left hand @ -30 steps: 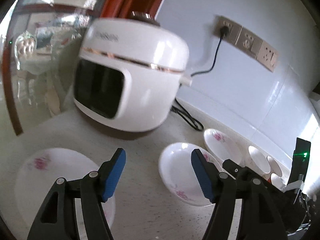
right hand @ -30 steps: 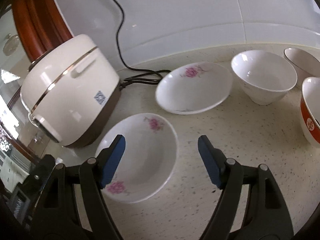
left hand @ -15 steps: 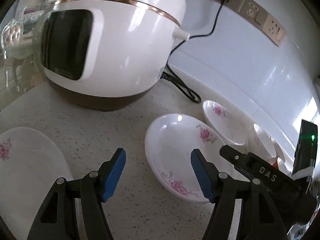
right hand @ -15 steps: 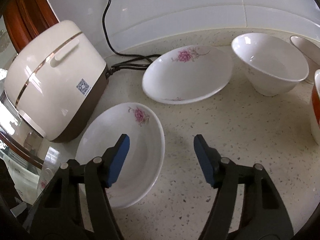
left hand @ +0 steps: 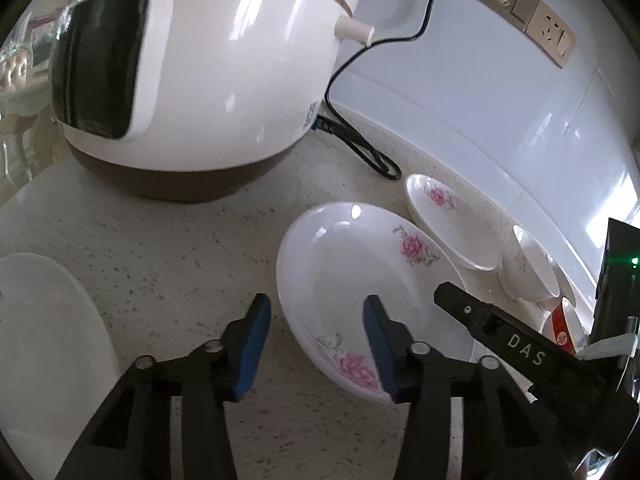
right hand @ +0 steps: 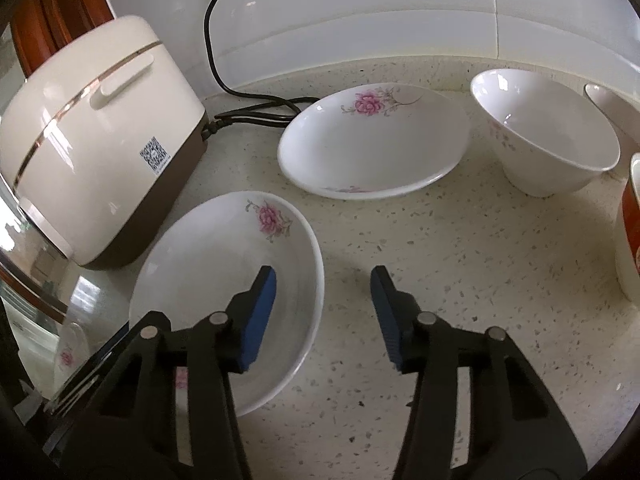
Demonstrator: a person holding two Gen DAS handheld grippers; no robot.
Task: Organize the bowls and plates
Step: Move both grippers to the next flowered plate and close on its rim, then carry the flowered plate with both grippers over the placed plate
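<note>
The desk is pale speckled stone, and the biggest thing on it is a white cooker at the back left, its black cord trailing along the wall. In front of the cooker lies a flowered plate; a second plate sits just behind it to the right, then a white bowl, with a red-banded bowl at the right edge. A third plate lies well apart on the left.

Both grippers straddle the near plate from opposite sides. The left gripper has the plate's left rim between its fingers, one blue pad over the plate, the other over bare desk. The right gripper spans the right rim likewise. Both sets of jaws are closing, about half open, the pads not yet pressing on the rim.
</note>
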